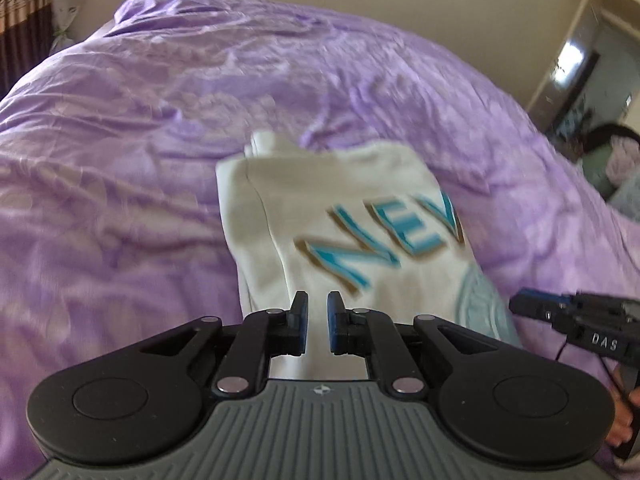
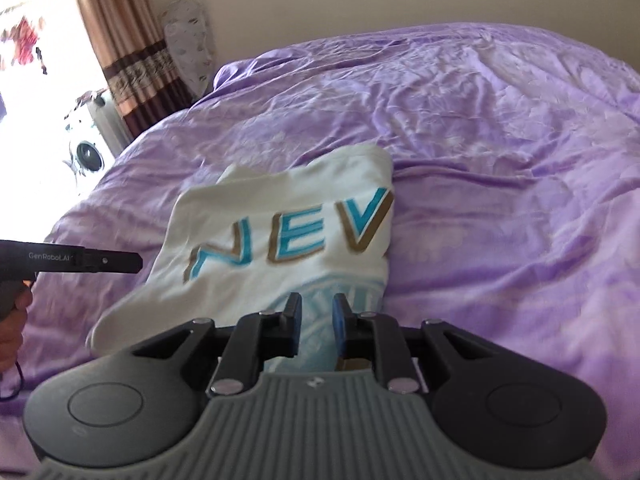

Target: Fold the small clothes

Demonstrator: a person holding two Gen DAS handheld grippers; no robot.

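A white T-shirt (image 1: 320,192) with teal letters "NEV" lies partly folded on the purple bed cover (image 1: 120,160). Its near edge rises into both grippers. My left gripper (image 1: 318,300) is shut on white cloth at the shirt's near left part, the fabric running between its narrow jaws. My right gripper (image 2: 317,302) is shut on the pale blue printed part of the shirt (image 2: 280,200), near its right edge. Each gripper shows in the other's view: the right gripper (image 1: 520,304) from the right, the left gripper (image 2: 136,262) from the left.
The purple cover (image 2: 500,200) spreads wrinkled all around the shirt. A brown curtain (image 2: 120,40), a patterned cushion (image 2: 188,40) and a white appliance (image 2: 86,152) stand past the bed's left side. A doorway (image 1: 580,60) is at the far right. A hand (image 2: 12,320) holds the left gripper.
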